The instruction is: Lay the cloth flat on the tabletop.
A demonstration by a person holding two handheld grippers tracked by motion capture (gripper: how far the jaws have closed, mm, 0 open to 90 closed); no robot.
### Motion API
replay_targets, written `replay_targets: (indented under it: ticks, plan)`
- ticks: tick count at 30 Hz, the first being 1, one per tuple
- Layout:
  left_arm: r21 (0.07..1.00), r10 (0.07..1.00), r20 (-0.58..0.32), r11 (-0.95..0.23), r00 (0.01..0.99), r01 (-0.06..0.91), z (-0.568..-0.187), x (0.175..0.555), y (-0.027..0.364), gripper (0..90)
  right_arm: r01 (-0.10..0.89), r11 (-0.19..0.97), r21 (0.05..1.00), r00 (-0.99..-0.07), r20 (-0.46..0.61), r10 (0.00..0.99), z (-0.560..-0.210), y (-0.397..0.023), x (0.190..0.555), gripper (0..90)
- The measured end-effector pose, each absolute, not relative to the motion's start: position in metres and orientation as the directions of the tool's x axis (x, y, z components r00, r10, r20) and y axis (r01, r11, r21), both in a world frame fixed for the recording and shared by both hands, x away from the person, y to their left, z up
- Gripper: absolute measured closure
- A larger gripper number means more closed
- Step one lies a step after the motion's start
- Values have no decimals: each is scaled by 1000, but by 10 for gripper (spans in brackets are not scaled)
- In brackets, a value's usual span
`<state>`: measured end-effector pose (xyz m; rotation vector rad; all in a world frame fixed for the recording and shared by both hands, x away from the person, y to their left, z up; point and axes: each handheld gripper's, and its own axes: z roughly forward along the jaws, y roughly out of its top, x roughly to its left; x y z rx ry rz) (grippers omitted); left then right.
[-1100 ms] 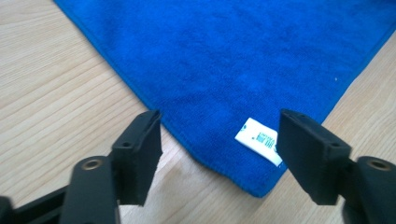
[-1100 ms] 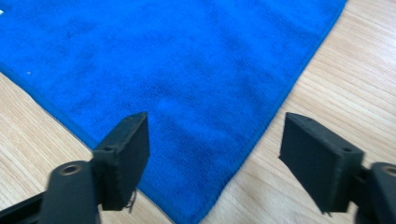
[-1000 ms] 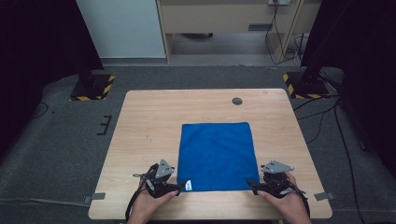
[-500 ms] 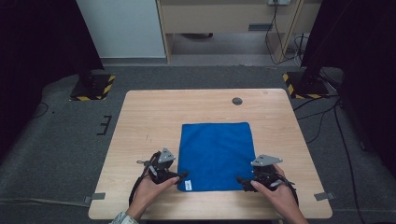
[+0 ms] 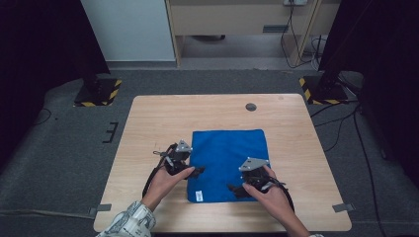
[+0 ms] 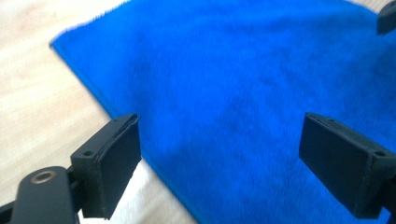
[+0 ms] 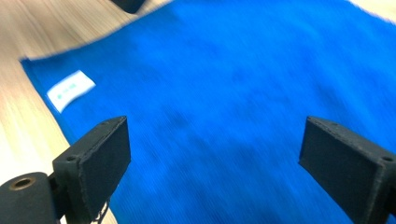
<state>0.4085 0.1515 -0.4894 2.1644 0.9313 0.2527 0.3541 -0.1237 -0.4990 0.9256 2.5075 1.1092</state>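
Observation:
A blue cloth [image 5: 230,158] lies flat on the wooden table [image 5: 158,123], with a small white label [image 5: 198,196] at its near left corner. My left gripper [image 5: 197,172] hovers over the cloth's left edge. Its jaws have just been opening and stand wide apart in the left gripper view [image 6: 219,158], with nothing pressed between them. My right gripper [image 5: 236,190] hangs over the near right part of the cloth. Its jaws have also just opened wide [image 7: 215,163], with only blurred blue cloth [image 7: 243,93] and the label [image 7: 71,89] below them.
A dark round grommet [image 5: 251,106] sits in the tabletop near the far edge. Two stands with yellow-black striped bases [image 5: 96,94] [image 5: 321,89] rest on the floor beyond the far corners. Bare wood runs along the left, right and far sides of the cloth.
Both hands have left the cloth's near corners and moved forward and inward over it. Both pairs of jaws stand wider apart. The cloth lies as before.

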Motion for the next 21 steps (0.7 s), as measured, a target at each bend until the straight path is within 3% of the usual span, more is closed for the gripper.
replay_targets:
  ticks: [10, 21]
  plan:
    - [697, 678, -66, -493, 732, 520, -472, 429, 149, 109, 382, 533, 755, -817, 7, 576, -490, -92, 359, 94]
    - [715, 714, -103, -432, 693, 551, -466, 438, 161, 113, 365, 552, 750, -841, 12, 540, -489, -74, 358, 106]
